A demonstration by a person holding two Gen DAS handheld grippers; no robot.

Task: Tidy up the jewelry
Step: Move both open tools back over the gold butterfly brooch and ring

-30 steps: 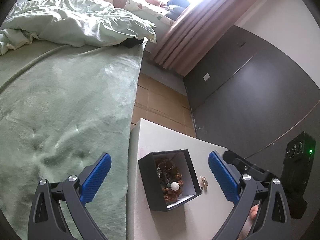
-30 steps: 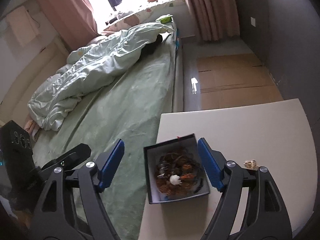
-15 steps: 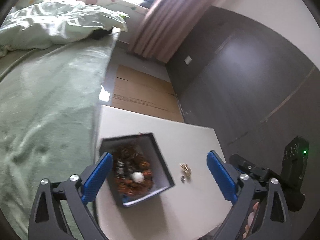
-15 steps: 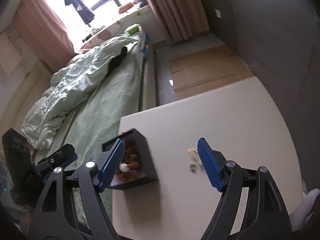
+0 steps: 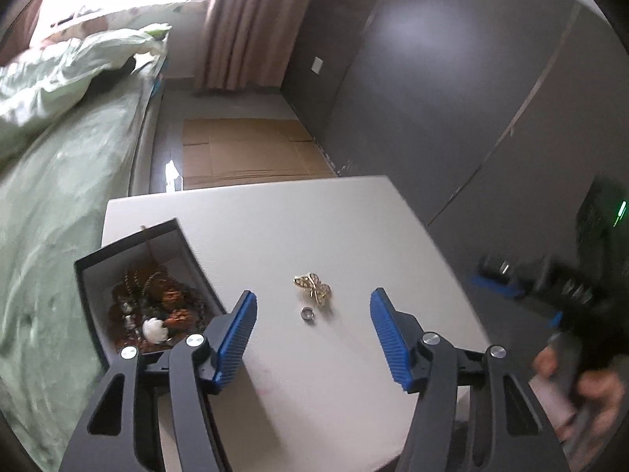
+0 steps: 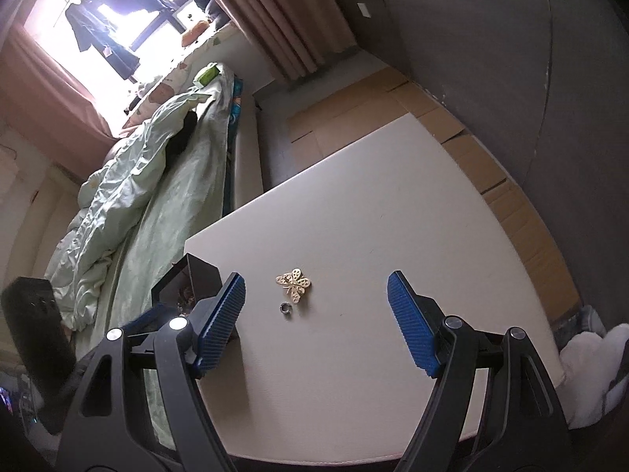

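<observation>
The left tool (image 5: 312,332), jaws just narrowing yet still apart and holding nothing, hovers over the white tabletop (image 5: 354,232); the right tool (image 6: 314,314) also gapes empty. Just beyond lie a small silver ring (image 5: 308,314) and gold butterfly brooch (image 5: 313,288). Left stands the black jewelry box (image 5: 145,291), near the bed (image 5: 51,204).

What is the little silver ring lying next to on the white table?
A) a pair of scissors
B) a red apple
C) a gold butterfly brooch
C: the silver ring lies on the white table right beside the gold butterfly brooch.
</observation>
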